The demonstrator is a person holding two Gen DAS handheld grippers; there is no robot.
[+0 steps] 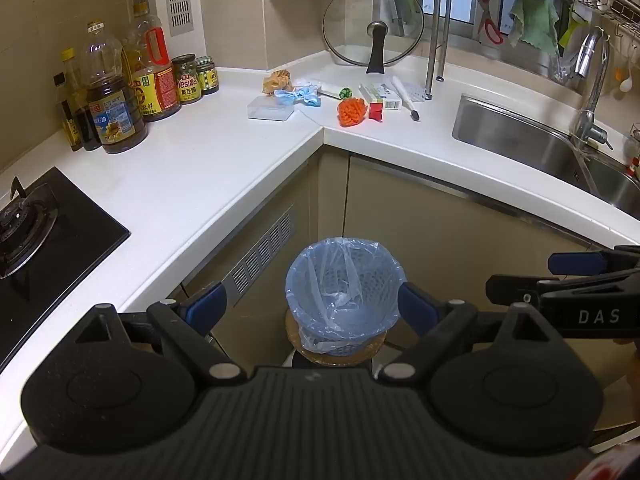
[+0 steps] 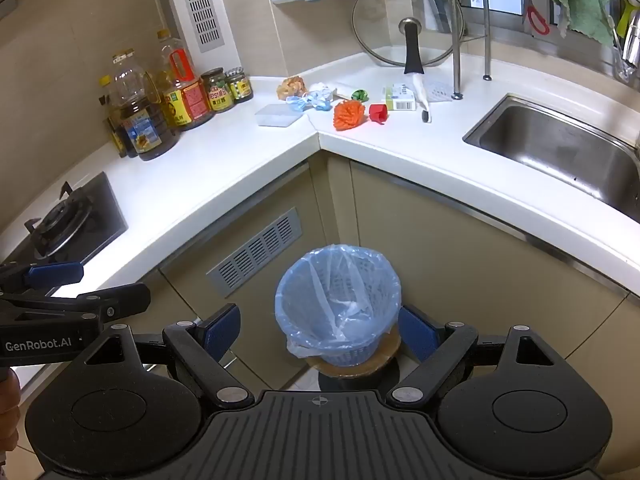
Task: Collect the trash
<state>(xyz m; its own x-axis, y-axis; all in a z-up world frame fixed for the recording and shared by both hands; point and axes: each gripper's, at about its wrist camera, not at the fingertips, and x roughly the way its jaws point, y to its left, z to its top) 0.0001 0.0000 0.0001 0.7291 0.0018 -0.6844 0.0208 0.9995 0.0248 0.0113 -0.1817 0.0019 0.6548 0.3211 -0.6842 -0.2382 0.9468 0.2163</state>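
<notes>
A blue mesh trash bin (image 1: 343, 300) (image 2: 338, 304) lined with a thin plastic bag stands on the floor in the counter's corner. Trash lies on the white counter's far corner: an orange netted wad (image 1: 352, 112) (image 2: 349, 115), a red scrap (image 1: 376, 112) (image 2: 378, 113), a blue crumpled mask (image 1: 296, 96) (image 2: 310, 102), a brown paper ball (image 1: 277, 80) (image 2: 292, 86), a green-white carton (image 1: 380, 96) (image 2: 399, 98) and a clear plastic box (image 1: 270, 109) (image 2: 278, 115). My left gripper (image 1: 312, 308) and right gripper (image 2: 320, 330) hang open and empty above the bin, far from the trash.
Oil and sauce bottles (image 1: 116, 92) and jars stand at the back left. A gas hob (image 1: 36, 224) sits at the left, a steel sink (image 1: 552, 152) with a tap at the right. A glass pot lid (image 1: 374, 24) leans on the back wall beside a rack post.
</notes>
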